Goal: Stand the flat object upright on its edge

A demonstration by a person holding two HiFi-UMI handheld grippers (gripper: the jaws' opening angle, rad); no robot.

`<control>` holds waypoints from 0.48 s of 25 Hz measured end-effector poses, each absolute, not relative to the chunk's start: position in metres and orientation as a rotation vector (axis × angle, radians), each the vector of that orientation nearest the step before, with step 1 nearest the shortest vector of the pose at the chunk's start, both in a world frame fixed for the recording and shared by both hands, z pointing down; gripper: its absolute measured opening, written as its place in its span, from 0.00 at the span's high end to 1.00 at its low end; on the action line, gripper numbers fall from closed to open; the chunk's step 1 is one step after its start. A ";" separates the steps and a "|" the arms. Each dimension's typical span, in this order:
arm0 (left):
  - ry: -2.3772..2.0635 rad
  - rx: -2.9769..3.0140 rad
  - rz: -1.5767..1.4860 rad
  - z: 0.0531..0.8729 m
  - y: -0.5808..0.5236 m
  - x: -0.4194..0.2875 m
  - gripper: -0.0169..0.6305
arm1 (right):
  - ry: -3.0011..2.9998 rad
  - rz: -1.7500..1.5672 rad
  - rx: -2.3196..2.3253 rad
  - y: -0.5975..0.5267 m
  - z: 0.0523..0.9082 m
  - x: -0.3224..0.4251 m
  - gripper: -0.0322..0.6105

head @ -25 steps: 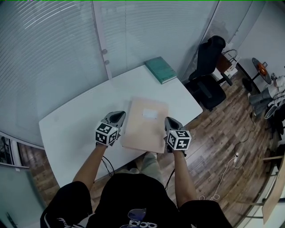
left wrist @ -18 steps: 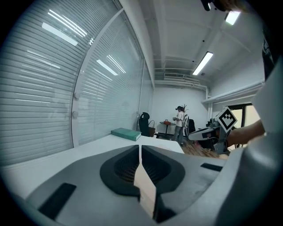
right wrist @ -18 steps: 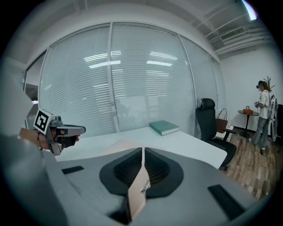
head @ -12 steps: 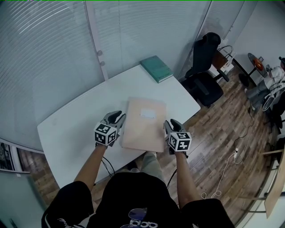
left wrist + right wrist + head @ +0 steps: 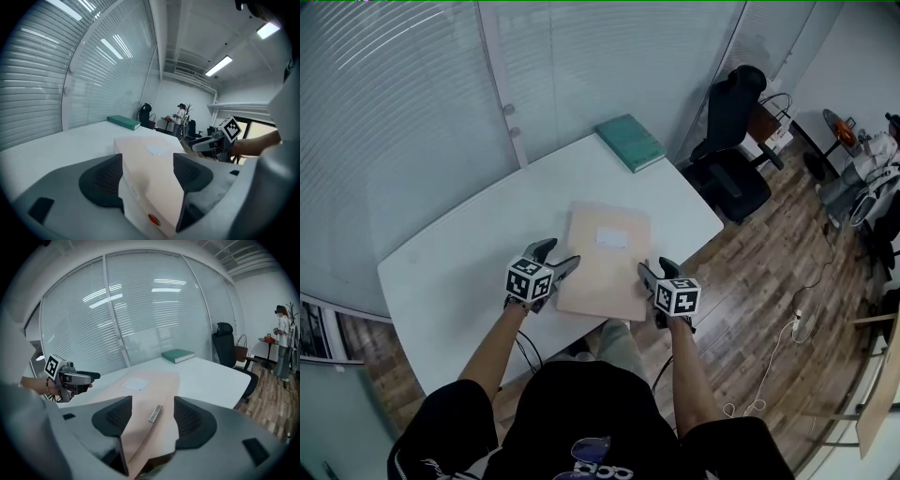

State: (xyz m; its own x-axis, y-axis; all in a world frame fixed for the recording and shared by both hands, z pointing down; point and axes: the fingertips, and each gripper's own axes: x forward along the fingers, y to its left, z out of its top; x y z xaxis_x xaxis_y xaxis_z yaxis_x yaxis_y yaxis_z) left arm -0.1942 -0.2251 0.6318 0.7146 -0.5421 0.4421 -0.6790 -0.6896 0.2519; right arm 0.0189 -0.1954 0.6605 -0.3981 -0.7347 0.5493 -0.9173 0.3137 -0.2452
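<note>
A flat beige file folder (image 5: 605,267) with a white label (image 5: 611,238) lies on the white table (image 5: 459,267). My left gripper (image 5: 557,262) is at its near left corner. Its jaws have just been opening and now stand open. In the left gripper view that corner of the folder (image 5: 154,185) sits between the pads, which do not grip it. My right gripper (image 5: 651,272) is at the near right corner, also just opened. There the folder's edge (image 5: 145,394) with a metal clip (image 5: 155,413) lies between the spread jaws.
A green book (image 5: 630,143) lies at the table's far right corner. A black office chair (image 5: 733,141) stands beyond the table's right edge on the wood floor. Window blinds (image 5: 403,112) run behind the table. A person (image 5: 282,341) stands far off.
Both grippers have dropped down to the table at the folder's near corners. Their jaws, shut in the earlier frames, now stand open around the folder's edges.
</note>
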 end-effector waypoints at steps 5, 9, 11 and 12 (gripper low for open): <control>-0.903 2.436 0.484 0.654 -0.229 -0.192 0.46 | -2.232 0.874 1.465 -0.193 0.684 0.019 0.52; -0.884 2.358 0.486 0.672 -0.234 -0.195 0.45 | -2.227 0.948 1.465 -0.193 0.694 0.018 0.52; -0.870 2.317 0.477 0.680 -0.234 -0.194 0.45 | -2.236 0.984 1.462 -0.195 0.696 0.017 0.52; -0.858 2.304 0.478 0.682 -0.233 -0.192 0.45 | -2.241 1.002 1.459 -0.195 0.696 0.017 0.52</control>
State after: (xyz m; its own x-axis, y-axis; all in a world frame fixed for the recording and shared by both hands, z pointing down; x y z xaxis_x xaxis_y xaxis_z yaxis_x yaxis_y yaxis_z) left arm -0.1918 -0.2330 0.6820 0.7228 -0.4549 0.5202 -0.6818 -0.5923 0.4293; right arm 0.0172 -0.1949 0.6959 -0.4476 -0.6867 0.5727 -0.8848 0.2473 -0.3950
